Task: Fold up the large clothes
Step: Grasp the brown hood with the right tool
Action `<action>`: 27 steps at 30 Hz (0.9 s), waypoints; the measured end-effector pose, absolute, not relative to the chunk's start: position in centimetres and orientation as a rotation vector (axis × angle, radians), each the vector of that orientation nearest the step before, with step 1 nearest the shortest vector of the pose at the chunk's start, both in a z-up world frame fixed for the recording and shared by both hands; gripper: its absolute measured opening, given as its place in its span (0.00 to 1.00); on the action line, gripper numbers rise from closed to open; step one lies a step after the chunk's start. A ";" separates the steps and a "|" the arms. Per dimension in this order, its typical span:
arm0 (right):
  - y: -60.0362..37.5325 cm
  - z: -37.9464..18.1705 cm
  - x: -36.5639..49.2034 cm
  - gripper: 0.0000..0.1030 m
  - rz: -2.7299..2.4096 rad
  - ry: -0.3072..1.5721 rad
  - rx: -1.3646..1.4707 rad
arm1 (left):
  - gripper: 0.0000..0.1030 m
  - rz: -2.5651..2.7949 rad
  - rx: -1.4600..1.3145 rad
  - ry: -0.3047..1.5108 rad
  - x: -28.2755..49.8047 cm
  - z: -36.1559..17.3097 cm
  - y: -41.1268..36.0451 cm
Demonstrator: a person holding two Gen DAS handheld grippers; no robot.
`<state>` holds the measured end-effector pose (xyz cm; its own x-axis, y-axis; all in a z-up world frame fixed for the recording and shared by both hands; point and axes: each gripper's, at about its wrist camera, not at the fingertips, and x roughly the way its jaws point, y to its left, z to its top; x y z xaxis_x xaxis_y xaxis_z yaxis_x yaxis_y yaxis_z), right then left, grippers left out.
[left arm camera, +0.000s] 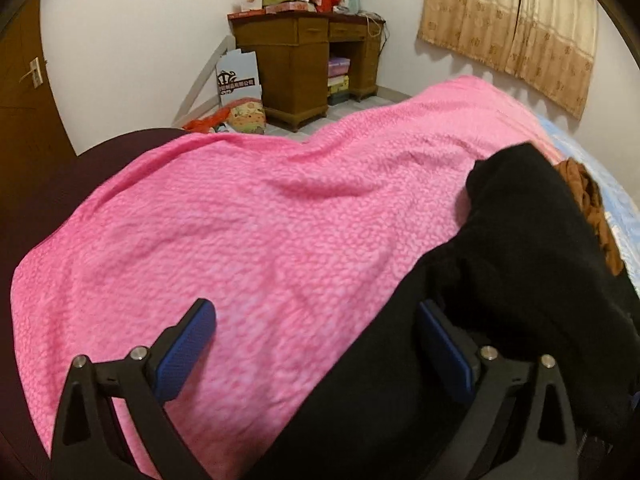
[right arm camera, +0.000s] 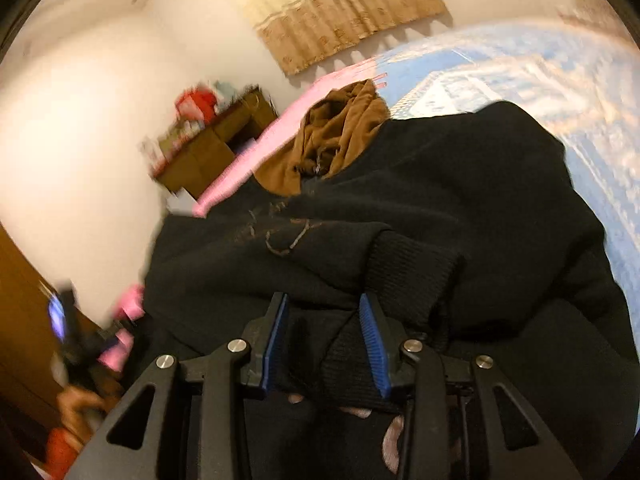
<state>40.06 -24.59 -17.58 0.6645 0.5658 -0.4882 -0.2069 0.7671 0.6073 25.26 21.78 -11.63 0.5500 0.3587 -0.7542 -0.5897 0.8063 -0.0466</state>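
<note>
My right gripper pinches the black sweater's ribbed cuff for folding; left gripper fingers wide apart, empty, over the pink blanket.

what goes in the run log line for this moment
left gripper: open, empty | right gripper: shut on black garment | brown garment: behind

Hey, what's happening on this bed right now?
A person is folding clothes with two handheld grippers. The right tool is clamped on a ribbed edge of the black sweater, which lies bunched on the pink bedspread. The left tool is open and empty above the bedspread. A brown garment lies crumpled beyond the sweater.
</note>
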 end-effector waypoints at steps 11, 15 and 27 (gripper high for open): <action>-27.0 -12.4 39.6 0.38 0.367 0.634 0.452 | 0.99 0.433 -0.151 0.581 28.5 -2.8 17.3; -25.8 -11.9 40.9 0.38 0.406 0.643 0.430 | 0.99 0.362 -0.168 0.587 31.9 -3.0 14.9; -22.8 -18.6 46.2 0.41 0.395 0.822 0.289 | 1.00 0.461 -0.165 0.749 36.9 -11.7 16.7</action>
